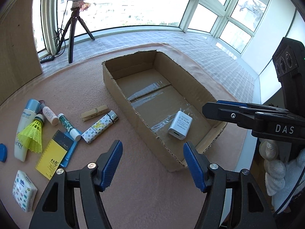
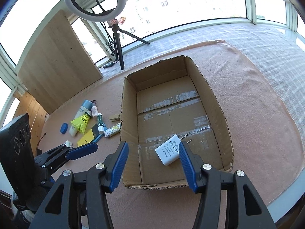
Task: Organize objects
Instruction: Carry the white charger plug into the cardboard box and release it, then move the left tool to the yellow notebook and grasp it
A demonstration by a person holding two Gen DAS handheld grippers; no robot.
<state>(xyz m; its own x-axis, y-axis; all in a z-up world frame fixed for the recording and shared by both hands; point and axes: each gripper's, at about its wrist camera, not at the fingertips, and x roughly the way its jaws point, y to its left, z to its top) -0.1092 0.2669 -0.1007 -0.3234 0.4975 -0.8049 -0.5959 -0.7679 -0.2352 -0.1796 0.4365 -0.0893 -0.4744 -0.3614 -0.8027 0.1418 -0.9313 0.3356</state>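
An open cardboard box [image 1: 114,87] stands on the pink cloth, and a white USB charger [image 1: 180,125] [image 2: 168,150] lies on its floor near the front. My left gripper [image 1: 152,147] hovers open and empty over the box's near left wall. My right gripper [image 2: 153,146] is open above the box's front end, with the charger lying free below its right finger. Left of the box lie a patterned lighter [image 1: 100,128], a wooden clothespin [image 1: 94,112], a yellow shuttlecock [image 1: 32,133], a white bottle [image 1: 22,133], a yellow notepad [image 1: 51,158] and a tissue pack [image 1: 23,189].
A ring light on a black tripod [image 1: 73,32] and a wooden board [image 1: 17,47] stand at the back left by the windows. The table's edge [image 1: 249,152] runs close on the right of the box. A gloved hand [image 1: 276,171] holds the right gripper.
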